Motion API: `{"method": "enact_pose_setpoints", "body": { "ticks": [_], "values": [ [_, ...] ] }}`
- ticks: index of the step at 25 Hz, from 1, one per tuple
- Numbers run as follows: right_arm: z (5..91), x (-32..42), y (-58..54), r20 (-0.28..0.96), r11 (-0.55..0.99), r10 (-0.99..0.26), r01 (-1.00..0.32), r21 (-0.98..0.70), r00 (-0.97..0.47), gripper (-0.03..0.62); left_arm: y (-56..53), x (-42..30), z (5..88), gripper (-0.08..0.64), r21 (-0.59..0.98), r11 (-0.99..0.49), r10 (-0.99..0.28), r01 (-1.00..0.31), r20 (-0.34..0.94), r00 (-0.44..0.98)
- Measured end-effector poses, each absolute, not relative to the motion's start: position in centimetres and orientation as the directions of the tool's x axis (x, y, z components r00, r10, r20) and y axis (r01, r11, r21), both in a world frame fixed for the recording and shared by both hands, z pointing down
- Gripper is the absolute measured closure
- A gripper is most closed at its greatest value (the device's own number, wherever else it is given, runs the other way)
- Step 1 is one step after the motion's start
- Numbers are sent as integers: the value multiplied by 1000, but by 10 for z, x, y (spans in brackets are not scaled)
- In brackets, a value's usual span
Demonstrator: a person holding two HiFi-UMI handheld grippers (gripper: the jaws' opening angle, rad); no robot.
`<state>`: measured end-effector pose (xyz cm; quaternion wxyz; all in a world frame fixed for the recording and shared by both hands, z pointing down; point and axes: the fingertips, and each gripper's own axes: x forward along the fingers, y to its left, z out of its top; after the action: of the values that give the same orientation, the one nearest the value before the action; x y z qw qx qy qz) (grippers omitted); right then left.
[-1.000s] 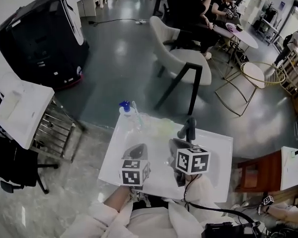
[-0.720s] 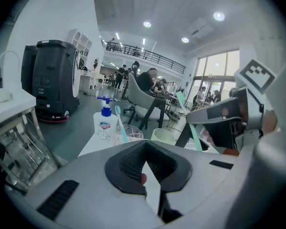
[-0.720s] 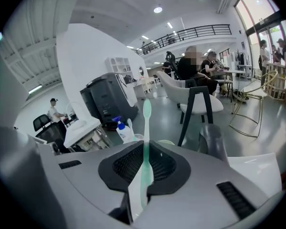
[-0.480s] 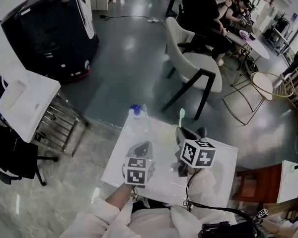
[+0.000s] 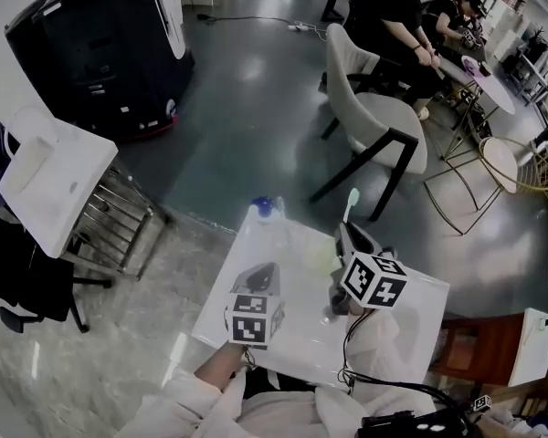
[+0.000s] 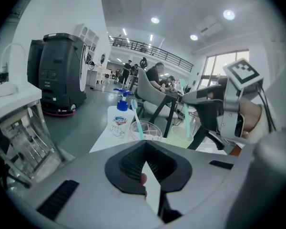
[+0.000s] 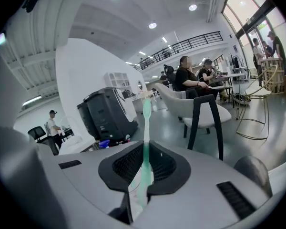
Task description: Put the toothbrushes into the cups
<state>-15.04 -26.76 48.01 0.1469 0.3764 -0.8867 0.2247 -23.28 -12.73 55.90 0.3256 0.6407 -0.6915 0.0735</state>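
My right gripper (image 5: 349,237) (image 7: 145,149) is shut on a green toothbrush (image 7: 146,123) (image 5: 350,206), whose bristle head points up and away. In the left gripper view its lower end (image 6: 185,120) hangs at the mouth of a pale green cup (image 6: 193,131) (image 5: 318,258); whether it is inside I cannot tell. A clear cup (image 6: 148,130) left of it holds a blue toothbrush (image 6: 137,123). My left gripper (image 5: 260,276) (image 6: 144,163) is shut on nothing, near the table's front, short of both cups.
A blue-capped pump bottle (image 6: 118,120) (image 5: 266,210) stands at the far left corner of the small white table (image 5: 301,331). Beyond are a grey chair (image 5: 379,121), a black machine (image 5: 100,48), a white stand (image 5: 50,176) at left, and seated people (image 5: 393,16).
My right gripper has risen and moved away from me with the green toothbrush, which now stands up over the green cup. The left gripper has stayed in place.
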Motion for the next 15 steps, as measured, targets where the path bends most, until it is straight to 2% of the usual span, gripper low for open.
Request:
{"method": "enact_pose_setpoints", "body": {
  "ticks": [15],
  "values": [
    [516,-145,-279,466,622,-606,-749,-227,-645,546,-135,-229,577,563,323,186,-812,-928,582,40]
  ]
}}
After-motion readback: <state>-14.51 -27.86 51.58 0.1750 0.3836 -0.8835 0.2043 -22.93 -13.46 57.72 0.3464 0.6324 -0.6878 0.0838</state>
